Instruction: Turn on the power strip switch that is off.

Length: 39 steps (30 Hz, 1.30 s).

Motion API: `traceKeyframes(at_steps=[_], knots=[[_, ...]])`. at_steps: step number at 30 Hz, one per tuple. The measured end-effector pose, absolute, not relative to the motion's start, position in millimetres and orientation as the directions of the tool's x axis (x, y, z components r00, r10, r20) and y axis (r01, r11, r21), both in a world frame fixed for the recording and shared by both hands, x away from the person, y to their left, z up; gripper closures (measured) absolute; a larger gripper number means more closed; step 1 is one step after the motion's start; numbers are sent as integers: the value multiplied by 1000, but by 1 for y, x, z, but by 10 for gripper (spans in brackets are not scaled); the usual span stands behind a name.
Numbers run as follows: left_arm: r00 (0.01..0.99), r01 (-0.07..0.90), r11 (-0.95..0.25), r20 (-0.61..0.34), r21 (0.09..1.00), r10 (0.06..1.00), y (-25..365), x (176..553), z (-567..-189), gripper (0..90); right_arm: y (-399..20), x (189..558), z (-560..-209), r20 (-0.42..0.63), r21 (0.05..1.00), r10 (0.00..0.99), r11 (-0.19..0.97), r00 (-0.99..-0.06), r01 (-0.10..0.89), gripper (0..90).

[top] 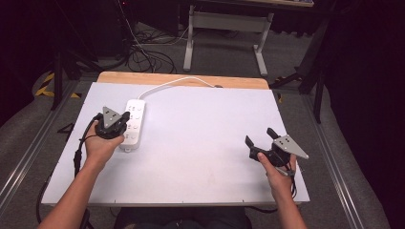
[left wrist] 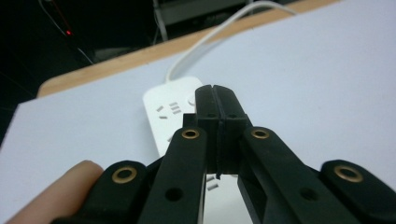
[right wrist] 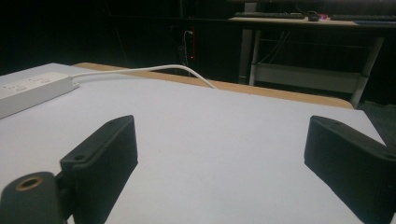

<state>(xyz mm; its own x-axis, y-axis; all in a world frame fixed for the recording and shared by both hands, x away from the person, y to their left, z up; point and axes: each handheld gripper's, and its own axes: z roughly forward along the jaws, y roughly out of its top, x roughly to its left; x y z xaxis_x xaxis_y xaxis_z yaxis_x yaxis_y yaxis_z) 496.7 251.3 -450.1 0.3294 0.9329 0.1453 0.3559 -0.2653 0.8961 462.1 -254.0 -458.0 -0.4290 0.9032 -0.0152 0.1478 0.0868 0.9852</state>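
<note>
Left hand-held gripper [top: 125, 125], jaws pressed together empty, over the power strip [top: 134, 114]; right hand-held gripper [top: 260, 137] gapes wide near the table [top: 200, 143] edge.

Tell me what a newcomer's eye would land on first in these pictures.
First, the white power strip at the left of the pale table, its cord curving away over the far edge. The left gripper sits right over the strip, jaws pressed together. The right gripper hangs open above bare table near the right edge.
</note>
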Motion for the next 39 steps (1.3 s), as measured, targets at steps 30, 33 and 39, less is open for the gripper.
traceKeyframes(at_steps=[30, 33, 39], knots=[[410, 577, -319, 71, 752, 909, 246, 520, -464, 900, -253, 463, -459, -16, 983, 899, 93, -437, 155, 109], [407, 576, -318, 73, 753, 910, 245, 519, -465, 900, -253, 462, -458, -15, 984, 898, 91, -439, 153, 109], [401, 578, -312, 71, 754, 913, 245, 519, -466, 900, -253, 462, -458, -17, 985, 899, 91, -438, 149, 109]])
